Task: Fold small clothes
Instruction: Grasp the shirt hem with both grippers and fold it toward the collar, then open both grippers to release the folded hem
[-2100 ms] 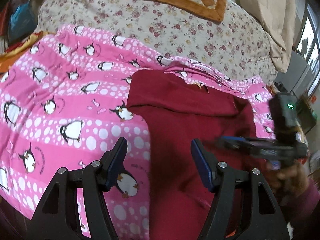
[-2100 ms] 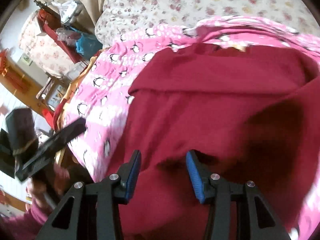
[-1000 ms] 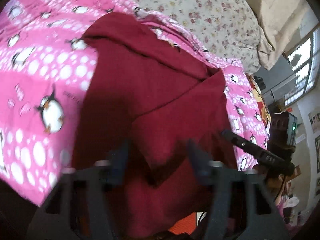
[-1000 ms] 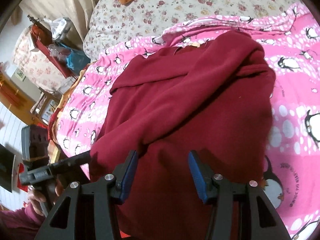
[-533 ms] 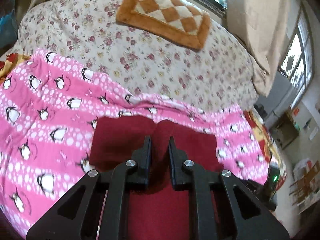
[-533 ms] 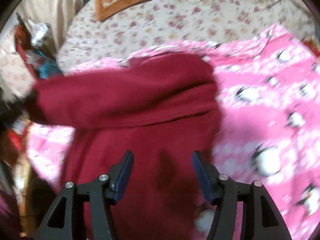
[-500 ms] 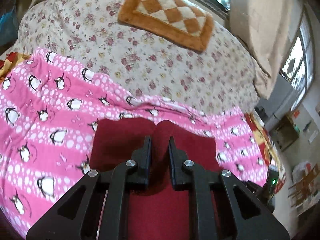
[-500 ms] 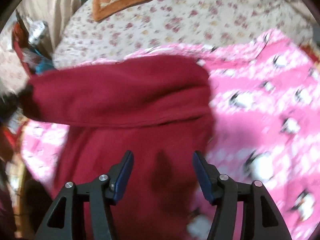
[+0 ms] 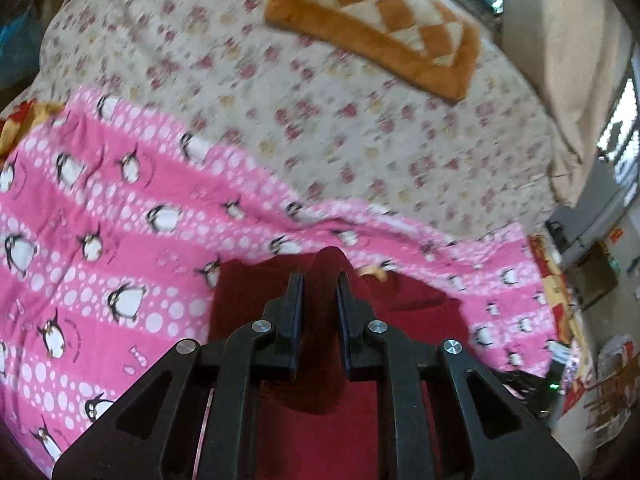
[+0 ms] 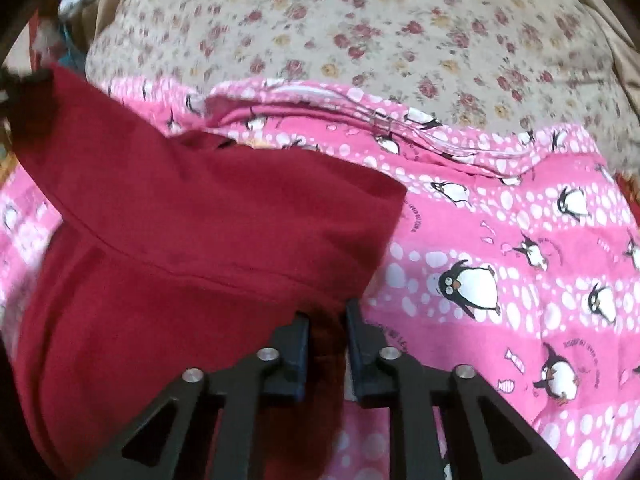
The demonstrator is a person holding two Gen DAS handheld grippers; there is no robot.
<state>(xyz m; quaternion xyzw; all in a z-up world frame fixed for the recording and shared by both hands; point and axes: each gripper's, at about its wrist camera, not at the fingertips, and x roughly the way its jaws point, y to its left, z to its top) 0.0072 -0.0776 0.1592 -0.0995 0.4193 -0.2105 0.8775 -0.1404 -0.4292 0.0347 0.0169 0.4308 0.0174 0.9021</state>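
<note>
**Both jaws on the dark red garment**

The left gripper (image 9: 319, 280) has its jaws pressed together on a raised fold of the dark red garment (image 9: 248, 300); the cloth stands up as a small peak between the two black fingers. The right gripper (image 10: 327, 320) is closing its jaws at this moment, and a bunched edge of the same garment (image 10: 208, 216) is between them, already pinched.

In the right wrist view the garment stretches from these jaws up to the left edge of the picture, where its far corner is lifted, with a folded band across the middle. The rest of it lies on the pink penguin blanket (image 10: 500, 240), which is spread over the bed. Behind the blanket is a cream quilt with small flowers (image 9: 280, 100), and on the quilt lies an orange checkered cushion (image 9: 376, 28). A beige curtain (image 9: 560, 60) hangs at the right, beside a window.
</note>
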